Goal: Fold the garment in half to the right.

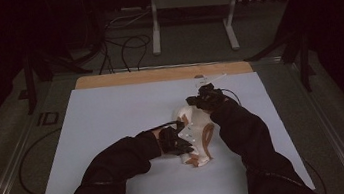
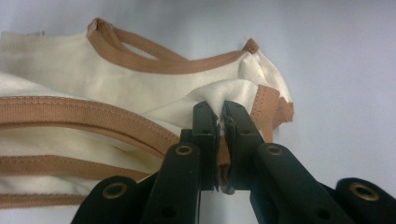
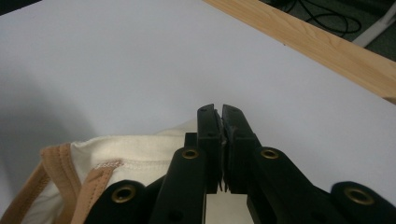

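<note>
Both grippers pinch the cream garment

Left gripper nips its brown-trimmed corner; right gripper clamps its far edge, nearer the wooden strip.

The high view looks forward and down on the white board. Both gripper views ride close above it, sharing the cream garment

cream garment cut off at left edge, right tongs hiding its fold

soft cream cloth garment with ribbed tan trim on matt white board.
</note>
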Demonstrator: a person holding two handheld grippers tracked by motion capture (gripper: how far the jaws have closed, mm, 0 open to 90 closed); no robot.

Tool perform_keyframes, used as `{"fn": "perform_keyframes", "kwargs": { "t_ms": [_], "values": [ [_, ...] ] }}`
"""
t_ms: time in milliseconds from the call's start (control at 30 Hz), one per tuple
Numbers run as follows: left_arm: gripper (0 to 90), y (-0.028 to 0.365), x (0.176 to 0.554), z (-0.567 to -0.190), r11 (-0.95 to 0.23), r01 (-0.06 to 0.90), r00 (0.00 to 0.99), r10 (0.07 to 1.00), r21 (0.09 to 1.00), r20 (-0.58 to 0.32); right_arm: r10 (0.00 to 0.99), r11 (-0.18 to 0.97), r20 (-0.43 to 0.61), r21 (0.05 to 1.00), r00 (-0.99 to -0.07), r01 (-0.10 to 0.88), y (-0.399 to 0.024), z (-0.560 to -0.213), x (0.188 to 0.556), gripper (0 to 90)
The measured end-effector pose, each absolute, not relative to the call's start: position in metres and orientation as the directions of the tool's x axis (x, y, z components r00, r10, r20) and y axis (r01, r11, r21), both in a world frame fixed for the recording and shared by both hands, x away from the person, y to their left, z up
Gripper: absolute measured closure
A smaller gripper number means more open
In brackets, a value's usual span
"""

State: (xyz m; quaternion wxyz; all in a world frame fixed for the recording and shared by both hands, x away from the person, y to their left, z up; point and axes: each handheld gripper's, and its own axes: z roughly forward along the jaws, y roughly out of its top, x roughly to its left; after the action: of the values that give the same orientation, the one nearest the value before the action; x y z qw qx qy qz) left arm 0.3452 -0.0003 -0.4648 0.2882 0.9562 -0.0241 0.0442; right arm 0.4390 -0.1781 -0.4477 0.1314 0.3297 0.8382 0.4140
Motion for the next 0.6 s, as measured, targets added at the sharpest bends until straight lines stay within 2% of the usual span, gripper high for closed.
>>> {"fn": "perform_keyframes", "kwargs": {
  "t_ms": [200, 600],
  "values": [
    [84.4, -0.006, 0.348, -0.464, -0.830, -0.060, 0.997, -0.018, 0.554, 0.081, 0.669, 0.433, 0.036, 0.793, -0.743, 0.429, -0.189, -0.453, 0.440, 87.2],
    [84.2, -0.024, 0.350, -0.466, -0.834, -0.035, 0.998, -0.006, 0.550, 0.055, 0.696, 0.420, 0.051, 0.780, -0.717, 0.463, -0.202, -0.468, 0.447, 87.2]
  ]
}}
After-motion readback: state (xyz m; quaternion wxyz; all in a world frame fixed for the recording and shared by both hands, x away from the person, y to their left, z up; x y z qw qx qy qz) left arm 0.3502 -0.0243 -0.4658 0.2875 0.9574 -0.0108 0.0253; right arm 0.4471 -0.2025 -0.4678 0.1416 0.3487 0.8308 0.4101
